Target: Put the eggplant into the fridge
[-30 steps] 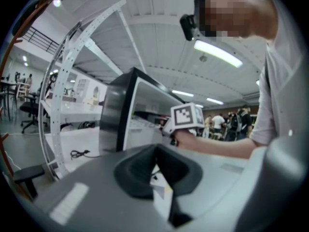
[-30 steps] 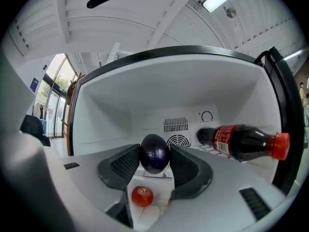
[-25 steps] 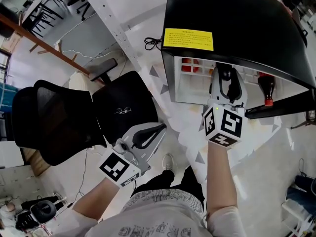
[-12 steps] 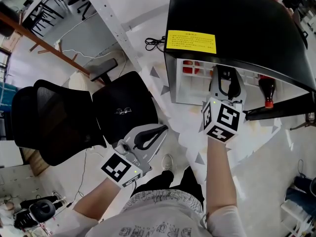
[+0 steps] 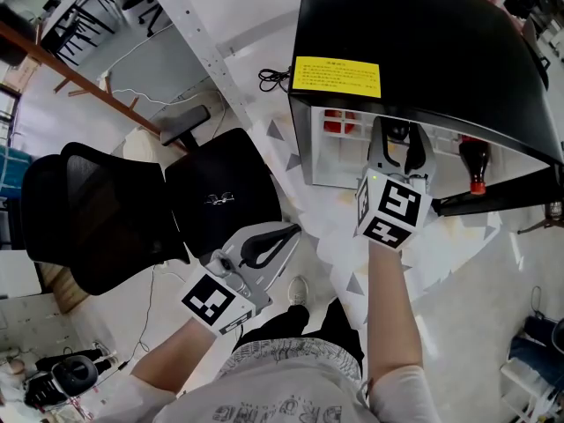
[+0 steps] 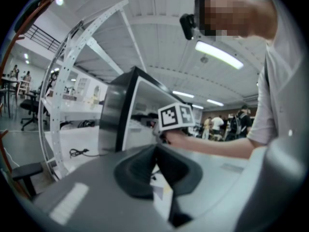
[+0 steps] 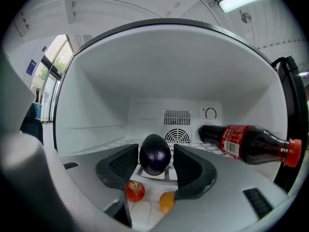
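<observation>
A dark purple eggplant (image 7: pixel 154 154) rests on the wire shelf inside the small black fridge (image 5: pixel 423 42), whose white inner wall (image 7: pixel 96 105) fills the right gripper view. My right gripper (image 7: pixel 155 152) reaches into the fridge (image 5: pixel 399 135). Its jaws have just been opening and stand on either side of the eggplant with a thin gap at each pad. My left gripper (image 5: pixel 286 232) hangs low near the person's lap, tips together on nothing (image 6: pixel 155 151).
A cola bottle (image 7: pixel 246 146) lies in the open door's rack at right (image 5: pixel 476 161). A red apple (image 7: pixel 135 191) and an orange (image 7: pixel 166 201) sit on the shelf below. A black office chair (image 5: pixel 132 210) stands at left, with a metal shelf upright (image 5: pixel 203 51) behind it.
The right gripper's jaws have parted from the eggplant and its marker cube has rolled slightly. The left gripper has stayed where it was.
</observation>
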`<state>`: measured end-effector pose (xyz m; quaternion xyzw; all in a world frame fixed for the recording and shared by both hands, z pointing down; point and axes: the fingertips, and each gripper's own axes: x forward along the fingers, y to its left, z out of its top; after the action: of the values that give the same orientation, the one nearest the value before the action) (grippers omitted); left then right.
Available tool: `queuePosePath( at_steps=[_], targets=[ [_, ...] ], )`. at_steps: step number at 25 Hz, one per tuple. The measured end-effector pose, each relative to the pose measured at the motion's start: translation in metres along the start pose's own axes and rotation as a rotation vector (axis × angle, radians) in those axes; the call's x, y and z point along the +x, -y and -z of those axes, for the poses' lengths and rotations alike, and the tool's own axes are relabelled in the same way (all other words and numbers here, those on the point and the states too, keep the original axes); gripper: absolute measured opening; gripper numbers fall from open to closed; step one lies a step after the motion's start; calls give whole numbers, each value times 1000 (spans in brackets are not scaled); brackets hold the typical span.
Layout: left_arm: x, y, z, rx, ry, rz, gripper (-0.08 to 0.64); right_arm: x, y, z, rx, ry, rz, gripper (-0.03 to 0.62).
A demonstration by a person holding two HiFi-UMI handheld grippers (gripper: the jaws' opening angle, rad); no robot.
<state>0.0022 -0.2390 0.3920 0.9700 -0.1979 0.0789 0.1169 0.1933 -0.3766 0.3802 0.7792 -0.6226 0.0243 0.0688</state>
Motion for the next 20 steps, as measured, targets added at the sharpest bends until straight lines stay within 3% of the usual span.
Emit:
queuePosePath(
  at_steps=[20],
  targets=[
    [3, 21, -4, 14, 9, 2, 11, -18, 7, -7, 18, 20, -70, 235]
  ],
)
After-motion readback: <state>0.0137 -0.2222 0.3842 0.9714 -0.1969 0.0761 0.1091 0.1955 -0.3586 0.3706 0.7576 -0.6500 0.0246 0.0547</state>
